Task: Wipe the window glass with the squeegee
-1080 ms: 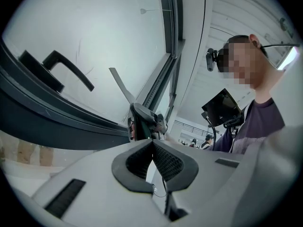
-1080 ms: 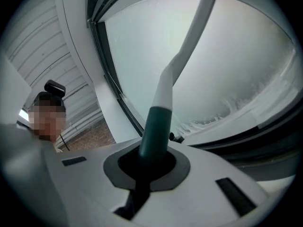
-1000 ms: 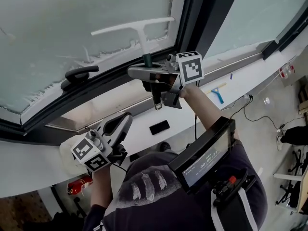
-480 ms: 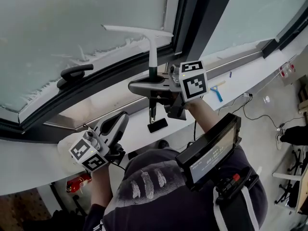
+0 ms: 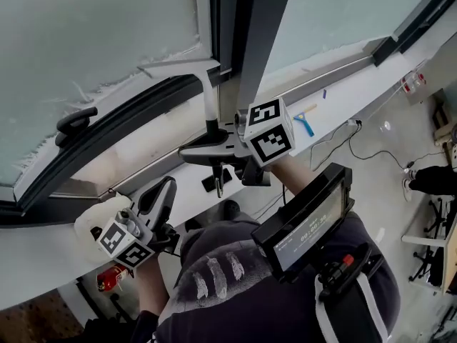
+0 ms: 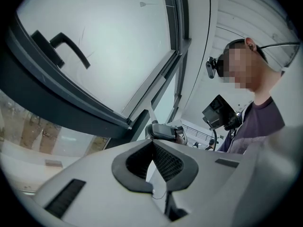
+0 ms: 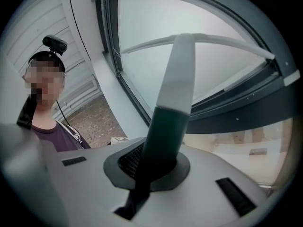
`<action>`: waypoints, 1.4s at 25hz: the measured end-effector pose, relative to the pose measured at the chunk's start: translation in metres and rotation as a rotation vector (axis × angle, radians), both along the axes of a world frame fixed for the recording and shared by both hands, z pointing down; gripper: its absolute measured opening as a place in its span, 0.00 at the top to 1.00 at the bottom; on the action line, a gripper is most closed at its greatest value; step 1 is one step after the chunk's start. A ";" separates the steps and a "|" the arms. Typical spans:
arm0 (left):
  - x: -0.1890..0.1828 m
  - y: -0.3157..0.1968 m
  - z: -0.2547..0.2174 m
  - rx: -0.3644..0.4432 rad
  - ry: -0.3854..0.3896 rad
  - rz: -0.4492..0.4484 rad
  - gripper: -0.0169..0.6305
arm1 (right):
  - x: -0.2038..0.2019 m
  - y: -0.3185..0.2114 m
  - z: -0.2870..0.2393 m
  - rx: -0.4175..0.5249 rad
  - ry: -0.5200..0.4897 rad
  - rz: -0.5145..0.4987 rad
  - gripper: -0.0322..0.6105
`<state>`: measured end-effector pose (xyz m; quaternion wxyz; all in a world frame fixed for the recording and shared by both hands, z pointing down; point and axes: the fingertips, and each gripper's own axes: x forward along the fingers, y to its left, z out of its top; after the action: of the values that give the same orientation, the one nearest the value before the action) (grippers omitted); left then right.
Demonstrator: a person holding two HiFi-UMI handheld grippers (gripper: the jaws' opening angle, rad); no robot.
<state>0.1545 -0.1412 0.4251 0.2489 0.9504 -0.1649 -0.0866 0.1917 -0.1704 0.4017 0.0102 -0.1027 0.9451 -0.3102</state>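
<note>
Frosted window glass (image 5: 93, 27), white sill (image 5: 350, 95), right gripper (image 7: 152, 167) jaws clamping squeegee (image 7: 176, 79), left gripper (image 6: 152, 150) jaws closed, empty

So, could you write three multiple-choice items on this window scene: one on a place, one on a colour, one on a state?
1. Where does the small blue-handled tool lie? A on the floor; B on the white window sill; C in a bucket.
2. What colour is the grip of the white plastic squeegee? A red; B yellow; C dark green.
3. How do the left gripper's jaws stand? A together, empty; B wide apart; C on a cloth.
Key: B, lying on the sill; C, dark green in the right gripper; A, pads meet, nothing between.
</note>
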 end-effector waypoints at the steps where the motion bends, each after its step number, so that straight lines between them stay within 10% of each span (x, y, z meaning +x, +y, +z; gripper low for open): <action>1: 0.003 0.001 0.002 -0.008 -0.001 0.009 0.96 | 0.002 0.003 0.002 -0.012 -0.004 0.001 0.95; 21: 0.012 0.038 0.016 -0.026 0.065 0.303 0.96 | -0.005 0.093 0.011 -0.093 -0.038 0.204 0.95; 35: 0.133 0.068 -0.008 0.158 0.028 0.426 0.96 | 0.143 0.119 0.025 -0.043 -0.076 0.482 0.95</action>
<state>0.2879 -0.0733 0.4174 0.1885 0.9791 0.0503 -0.0582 0.3348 -0.0514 0.4267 0.1172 -0.3139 0.8853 -0.3223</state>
